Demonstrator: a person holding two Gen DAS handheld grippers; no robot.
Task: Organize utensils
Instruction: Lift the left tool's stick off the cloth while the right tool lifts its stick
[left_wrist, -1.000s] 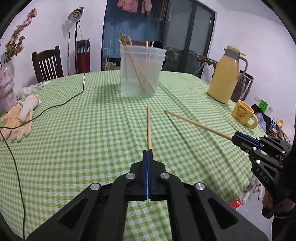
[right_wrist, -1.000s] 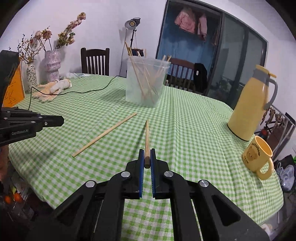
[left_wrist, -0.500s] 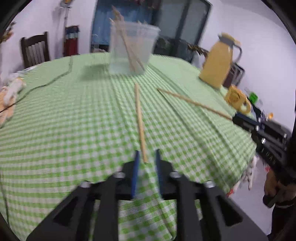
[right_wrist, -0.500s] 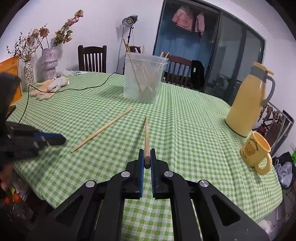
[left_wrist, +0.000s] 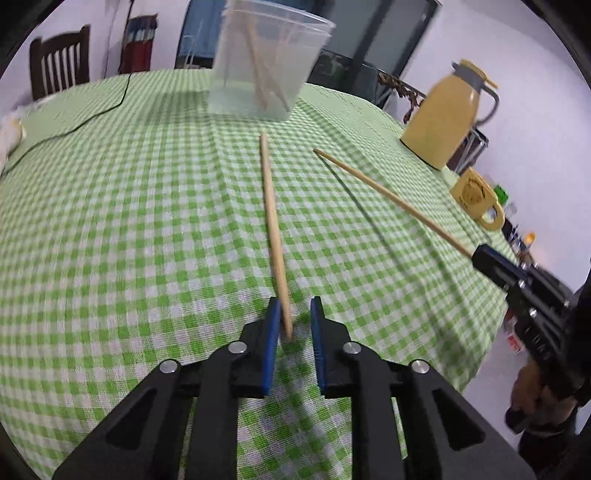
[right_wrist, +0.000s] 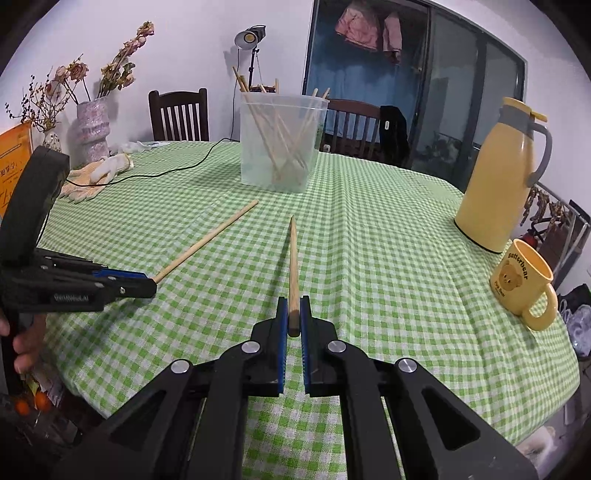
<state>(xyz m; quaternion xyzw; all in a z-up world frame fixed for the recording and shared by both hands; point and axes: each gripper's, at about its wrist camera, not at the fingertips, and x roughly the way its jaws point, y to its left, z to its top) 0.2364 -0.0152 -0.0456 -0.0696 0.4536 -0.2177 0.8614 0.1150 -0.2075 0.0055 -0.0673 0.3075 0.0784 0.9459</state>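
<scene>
meanwhile right gripper (right_wrist: 294, 312) clamped on a chopstick (right_wrist: 293, 266), left gripper (left_wrist: 292, 314) parted around another chopstick (left_wrist: 272, 218), short of the clear tub (right_wrist: 281, 142).

Pale, matt wooden chopsticks (right_wrist: 293, 269) lie before a translucent, frosted plastic tub (right_wrist: 281, 142). Woven checked cloth (right_wrist: 388, 258) covers the counter. Beside the tub, a glossy yellow jug (right_wrist: 495, 173).

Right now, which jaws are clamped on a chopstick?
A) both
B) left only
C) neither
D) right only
D: the right gripper has its jaws pressed onto its chopstick, while the left gripper shows gaps on both sides of the other chopstick.
</scene>
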